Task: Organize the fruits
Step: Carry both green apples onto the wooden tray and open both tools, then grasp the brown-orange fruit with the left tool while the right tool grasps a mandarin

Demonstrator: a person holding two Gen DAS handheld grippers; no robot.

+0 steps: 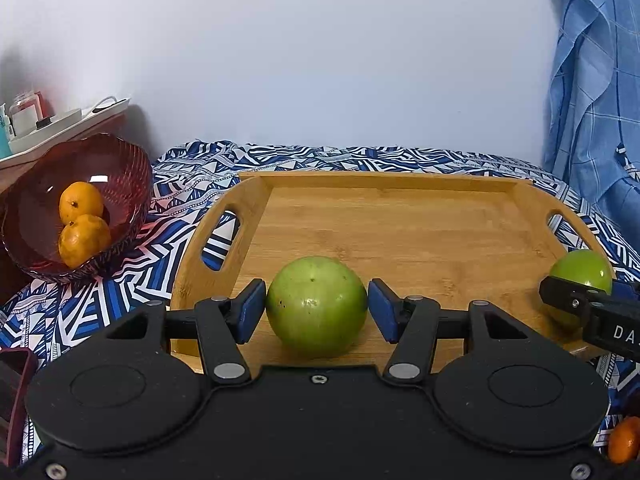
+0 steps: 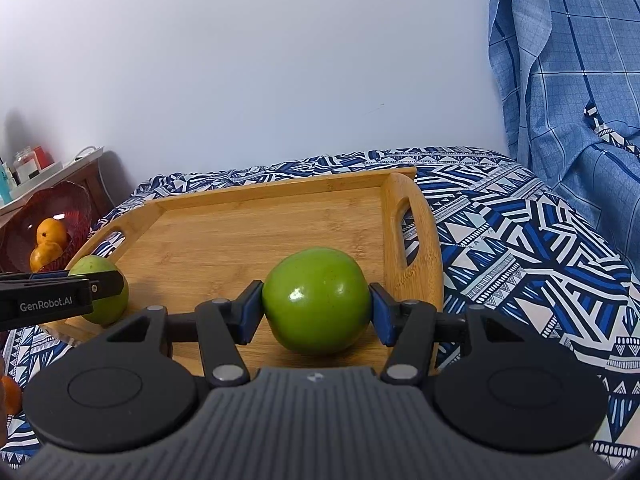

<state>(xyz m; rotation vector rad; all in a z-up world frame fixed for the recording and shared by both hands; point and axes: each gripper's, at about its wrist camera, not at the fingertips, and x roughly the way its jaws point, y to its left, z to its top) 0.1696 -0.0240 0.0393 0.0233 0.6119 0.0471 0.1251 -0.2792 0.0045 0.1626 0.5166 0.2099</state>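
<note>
A wooden tray (image 1: 380, 180) lies on a blue-and-white patterned cloth. Two green round fruits rest on its near part. My left gripper (image 1: 316, 306) is shut on the duller, speckled green fruit (image 1: 316, 304), a blue pad pressed against each side. In the right wrist view my right gripper (image 2: 316, 308) straddles the shinier green fruit (image 2: 316, 300). Its pads stand right at the skin without visibly squeezing, and the fruit sits on the tray (image 2: 280, 192). Each view shows the other gripper's finger (image 1: 568, 300) (image 2: 100, 284) in front of the other fruit (image 1: 584, 268) (image 2: 94, 266).
A dark red glass bowl (image 1: 120, 168) with two oranges (image 1: 80, 204) stands left of the tray. Another orange (image 1: 624, 440) lies on the cloth near me. A shelf with a white tray and jars (image 1: 60, 120) is at the far left. Blue checked fabric (image 1: 592, 80) hangs at the right.
</note>
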